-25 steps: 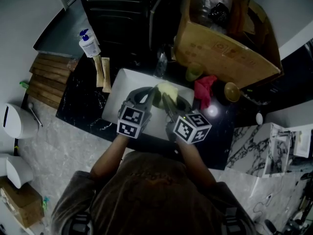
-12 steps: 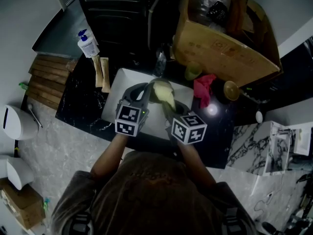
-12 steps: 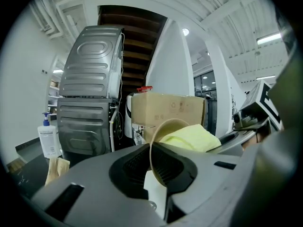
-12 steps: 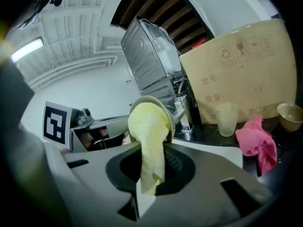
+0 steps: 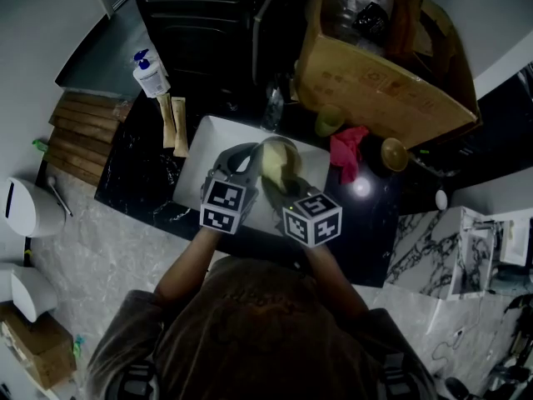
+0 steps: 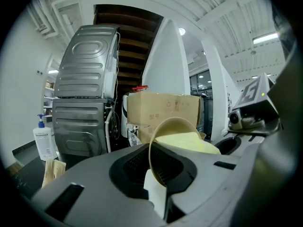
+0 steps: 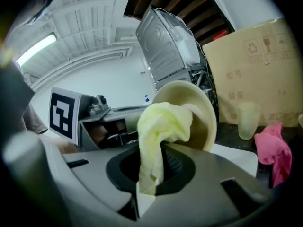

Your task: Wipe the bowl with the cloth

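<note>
My left gripper [image 6: 157, 189] is clamped on the rim of the round tan bowl [image 6: 174, 126], tipped up over the white tray [image 5: 193, 182]. My right gripper [image 7: 146, 193] pinches the soft yellow cloth [image 7: 163, 122], pushed into the bowl. I think wiping is partway done; how much is left I cannot tell.

Count: 1 bowl [image 5: 281, 150], 1 yellow cloth [image 5: 275, 167], 1 pink cloth [image 5: 348, 152], 1 cardboard box [image 5: 375, 82], 1 pump bottle [image 5: 151, 75], 2 packets [image 5: 181, 127], 1 green cup [image 5: 330, 123].

cardboard box [image 5: 383, 82] | pink rag [image 5: 348, 152] near pale cup [image 5: 330, 123] | pump bottle [image 5: 151, 75] far left
</note>
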Motion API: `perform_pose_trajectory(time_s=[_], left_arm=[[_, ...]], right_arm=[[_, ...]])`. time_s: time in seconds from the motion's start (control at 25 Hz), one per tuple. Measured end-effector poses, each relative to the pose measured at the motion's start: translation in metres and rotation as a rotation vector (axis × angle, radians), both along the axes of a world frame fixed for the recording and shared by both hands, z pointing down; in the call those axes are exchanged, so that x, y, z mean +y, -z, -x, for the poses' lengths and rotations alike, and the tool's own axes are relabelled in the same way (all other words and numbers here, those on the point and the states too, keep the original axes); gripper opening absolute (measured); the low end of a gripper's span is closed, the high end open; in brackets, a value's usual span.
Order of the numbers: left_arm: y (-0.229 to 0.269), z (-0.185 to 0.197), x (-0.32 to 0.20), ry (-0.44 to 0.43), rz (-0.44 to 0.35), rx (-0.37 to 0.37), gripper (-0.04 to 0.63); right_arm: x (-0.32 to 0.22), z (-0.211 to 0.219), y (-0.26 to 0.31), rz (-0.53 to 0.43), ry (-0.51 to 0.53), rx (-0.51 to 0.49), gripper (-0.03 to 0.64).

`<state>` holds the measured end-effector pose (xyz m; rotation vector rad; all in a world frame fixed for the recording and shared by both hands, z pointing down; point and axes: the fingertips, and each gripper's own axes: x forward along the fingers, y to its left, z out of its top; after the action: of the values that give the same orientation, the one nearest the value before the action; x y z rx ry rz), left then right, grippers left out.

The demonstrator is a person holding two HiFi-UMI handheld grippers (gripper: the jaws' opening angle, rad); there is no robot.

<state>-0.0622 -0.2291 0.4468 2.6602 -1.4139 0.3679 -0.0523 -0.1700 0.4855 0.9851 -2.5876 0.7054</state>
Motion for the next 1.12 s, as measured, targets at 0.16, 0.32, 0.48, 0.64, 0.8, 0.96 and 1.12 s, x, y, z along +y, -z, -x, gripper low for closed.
perform_pose_trajectory(time_s=[0.16, 0.32, 0.48, 0.64, 0.8, 0.96, 1.12], left_arm=[[-0.006, -0.007, 0.006, -0.029, 0.001, -0.031, 0.021], [-0.009, -0.012, 0.008, -0.041, 0.005, -0.037, 0.021], [-0.009, -0.012, 0.008, -0.042, 0.007, -0.036, 0.021], [-0.007, -0.015, 0.009, -0.045, -0.002, -0.028, 0.025], [-0.004, -0.014, 0.008, -0.034, -0.015, -0.019, 0.026], [0.0, -0.005, 0.003, 0.001, -0.03, -0.008, 0.026], [0.002, 0.001, -0.001, 0.024, -0.037, -0.004, 0.027]], right_arm=[[-0.008, -0.003, 0.012, -0.042, -0.001, 0.014, 0.028], [-0.018, -0.008, 0.024, -0.068, -0.022, -0.004, 0.028], [-0.025, -0.011, 0.034, -0.096, -0.058, -0.033, 0.028], [-0.037, -0.023, 0.039, -0.136, -0.146, -0.02, 0.028], [-0.042, -0.036, 0.039, -0.149, -0.224, -0.011, 0.028], [-0.042, -0.044, 0.036, -0.138, -0.252, 0.001, 0.028], [-0.037, -0.047, 0.026, -0.107, -0.241, 0.022, 0.028]])
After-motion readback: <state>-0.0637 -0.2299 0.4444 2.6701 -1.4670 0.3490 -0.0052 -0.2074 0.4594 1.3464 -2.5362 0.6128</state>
